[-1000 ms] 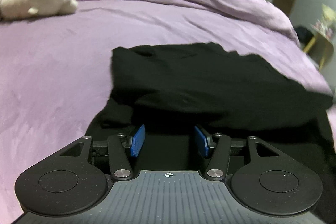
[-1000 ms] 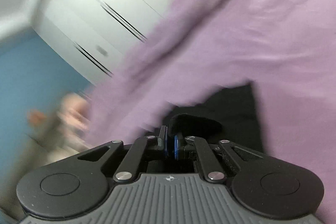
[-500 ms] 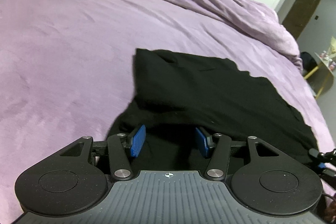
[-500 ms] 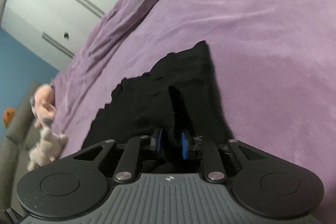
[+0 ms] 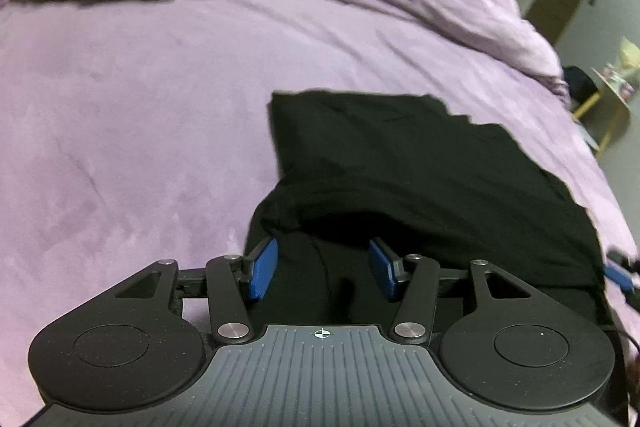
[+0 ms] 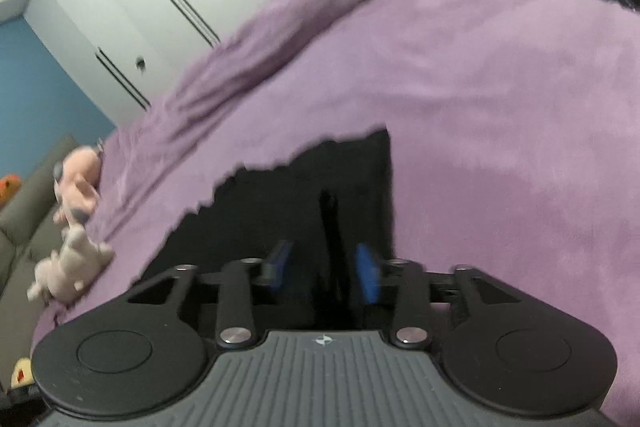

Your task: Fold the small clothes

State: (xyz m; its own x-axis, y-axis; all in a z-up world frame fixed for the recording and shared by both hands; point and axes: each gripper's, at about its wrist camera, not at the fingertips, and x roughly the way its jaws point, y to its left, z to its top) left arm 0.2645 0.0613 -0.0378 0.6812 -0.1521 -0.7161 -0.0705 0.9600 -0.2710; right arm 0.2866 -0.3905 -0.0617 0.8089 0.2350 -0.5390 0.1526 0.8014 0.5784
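1. Right wrist view: the right claw [image 6: 324,267], clamped on the black garment [image 6: 332,179] a second ago, is opening; a fabric ridge stands loose between its pads
2. Garment lies folded over on the purple bed [image 5: 140,107], lower centre; left claw [image 5: 324,269] stays half-wide, empty, so this fold looks laid

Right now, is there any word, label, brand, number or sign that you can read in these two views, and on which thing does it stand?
None can be read.
Black garment: no print or label shows.
Left tongs body: only a small crosshair mark, no letters.
Items on the yellow side table: too small and blurred to read.
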